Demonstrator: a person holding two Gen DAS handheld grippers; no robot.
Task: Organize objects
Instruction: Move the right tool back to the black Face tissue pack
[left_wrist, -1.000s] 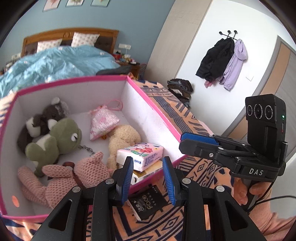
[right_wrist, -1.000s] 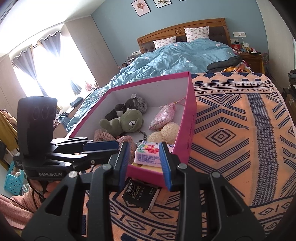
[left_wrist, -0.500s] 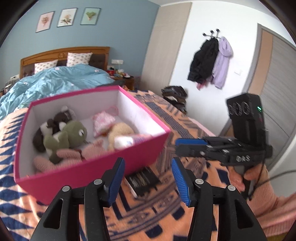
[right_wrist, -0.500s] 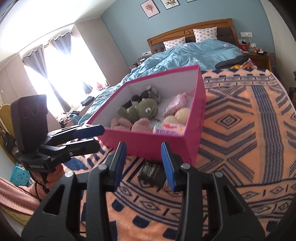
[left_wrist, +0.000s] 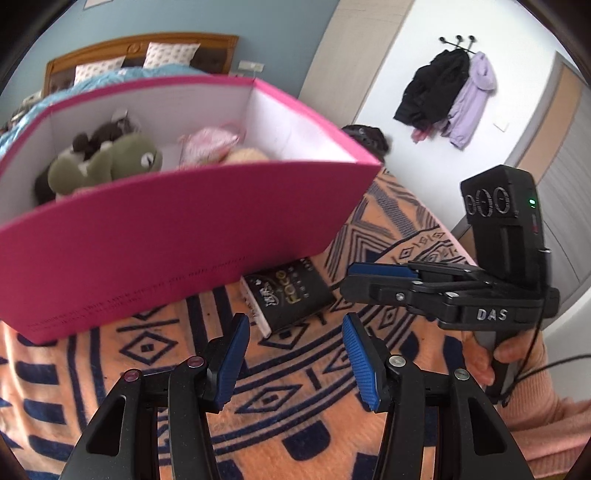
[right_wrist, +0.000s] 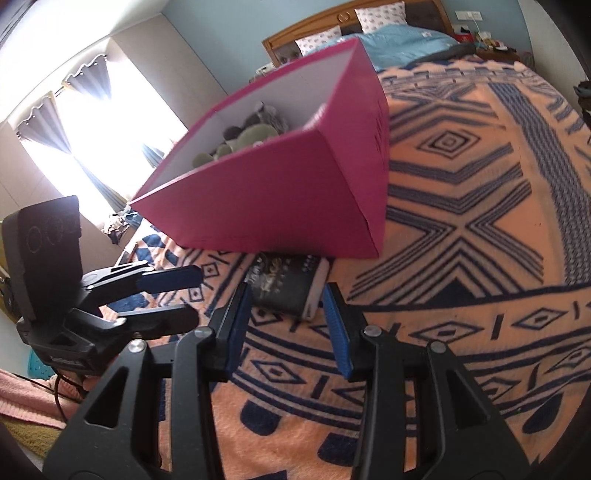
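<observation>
Lying beside one pink box (left_wrist: 177, 225): one black packet (left_wrist: 291, 295); left gripper (left_wrist: 295, 354) closing, right gripper (right_wrist: 288, 314) spread, both empty.

A pink cardboard box (left_wrist: 177, 236) with a matt outer face and plain white paper-like inner walls sits on a woven orange and navy patterned blanket (left_wrist: 314, 443), whose cloth looks coarse and slightly fuzzy. Inside the box lie soft toys: an olive green plush frog (left_wrist: 103, 166) with short matt pile, and a pale pink fabric pouch (left_wrist: 207, 144). Beside the box lies a black pack with gold lettering (left_wrist: 291, 295), its wrapper glossy. The left gripper (left_wrist: 295, 354) is matt black plastic with ribbed blue rubbery pads (left_wrist: 360, 363) and small metal screws. A wooden headboard (left_wrist: 147, 42) has a smooth, lightly shiny finish.
</observation>
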